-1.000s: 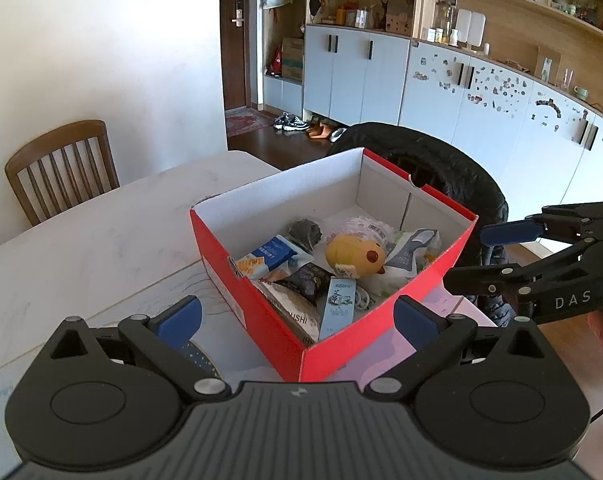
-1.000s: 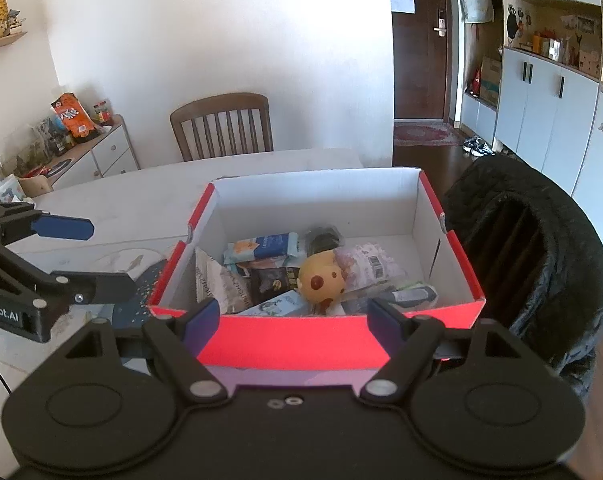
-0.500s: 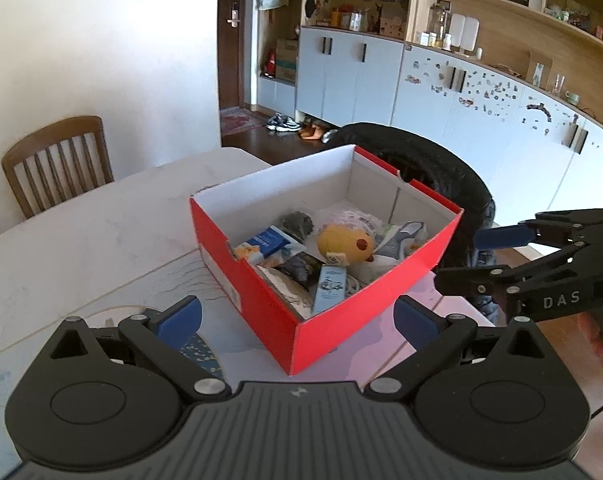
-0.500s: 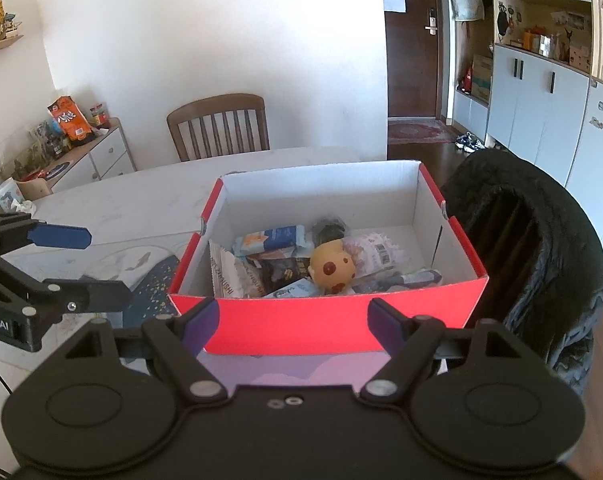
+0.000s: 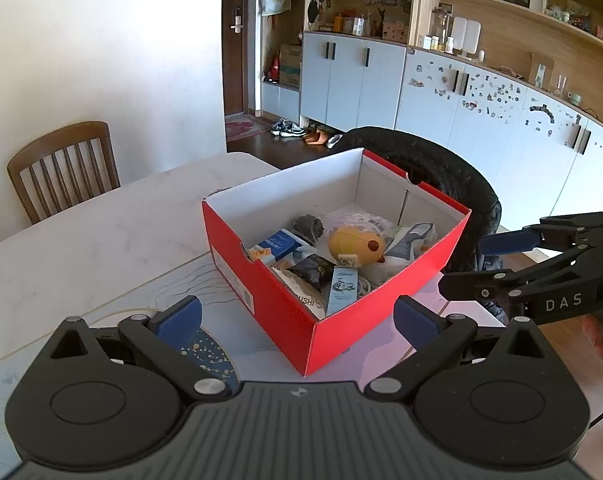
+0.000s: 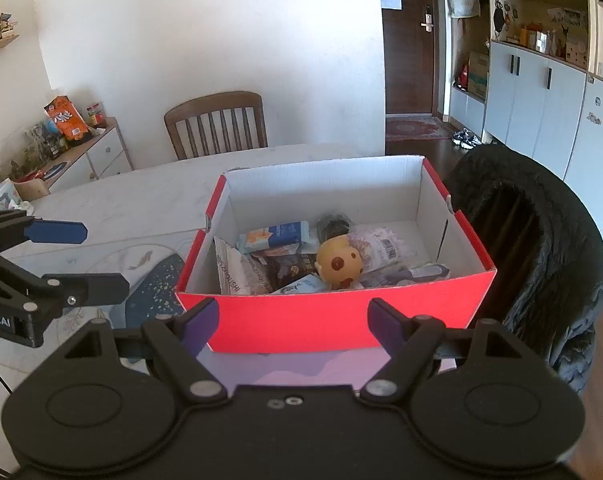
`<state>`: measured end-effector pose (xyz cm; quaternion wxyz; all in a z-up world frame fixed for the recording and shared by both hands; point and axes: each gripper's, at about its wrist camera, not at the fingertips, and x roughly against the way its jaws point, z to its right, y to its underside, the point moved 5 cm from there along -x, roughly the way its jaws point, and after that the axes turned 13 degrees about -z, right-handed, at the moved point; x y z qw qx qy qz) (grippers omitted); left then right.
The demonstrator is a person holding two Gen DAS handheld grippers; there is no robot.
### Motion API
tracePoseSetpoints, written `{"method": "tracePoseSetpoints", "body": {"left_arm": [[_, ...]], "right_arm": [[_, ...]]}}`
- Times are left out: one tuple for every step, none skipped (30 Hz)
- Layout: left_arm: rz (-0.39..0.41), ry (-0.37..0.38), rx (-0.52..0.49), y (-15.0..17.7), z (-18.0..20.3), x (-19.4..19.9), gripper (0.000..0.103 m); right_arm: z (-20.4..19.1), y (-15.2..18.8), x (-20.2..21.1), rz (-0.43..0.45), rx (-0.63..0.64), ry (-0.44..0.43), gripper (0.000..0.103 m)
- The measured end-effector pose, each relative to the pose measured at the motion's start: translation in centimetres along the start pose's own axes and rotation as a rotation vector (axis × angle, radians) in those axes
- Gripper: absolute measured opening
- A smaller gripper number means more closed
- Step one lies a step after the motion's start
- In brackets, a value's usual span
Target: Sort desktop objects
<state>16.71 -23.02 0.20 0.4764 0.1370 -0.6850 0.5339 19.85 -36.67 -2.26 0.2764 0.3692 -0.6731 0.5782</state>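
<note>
Red shoebox (image 6: pixel 333 320) sits on the table (image 5: pixel 81 248) just ahead of the right gripper (image 6: pixel 293 322) and left gripper (image 5: pixel 297 318) — both with jaws spread wide, holding nothing. Inside lie loose goods: a yellow toy head (image 6: pixel 338 264), a blue packet (image 6: pixel 277 236), crinkly wrappers. All likely light; the toy looks firm and rounded, best pinched across its middle, while the packets would crumple and slip. Compared with a second ago the box appears smaller and farther off — both cameras have pulled back.
</note>
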Motion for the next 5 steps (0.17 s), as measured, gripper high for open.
{"method": "tracePoseSetpoints", "body": {"left_arm": [[0.001, 0.000, 0.004, 0.01, -0.12, 0.03, 0.103], [0.000, -0.001, 0.005, 0.01, -0.26, 0.05, 0.103], [0.001, 0.003, 0.004, 0.02, -0.32, 0.10, 0.103], [0.004, 0.008, 0.000, 0.03, -0.40, 0.16, 0.103], [0.006, 0.006, -0.003, 0.05, -0.48, 0.23, 0.103]], "right_arm": [[-0.09, 0.03, -0.01, 0.000, -0.002, 0.002, 0.081], [-0.14, 0.03, -0.04, -0.001, -0.004, 0.002, 0.081], [-0.19, 0.01, -0.08, -0.002, -0.005, 0.003, 0.081], [-0.26, -0.01, -0.11, -0.003, -0.006, 0.003, 0.081], [-0.35, -0.01, -0.16, -0.004, -0.007, 0.004, 0.081]]}}
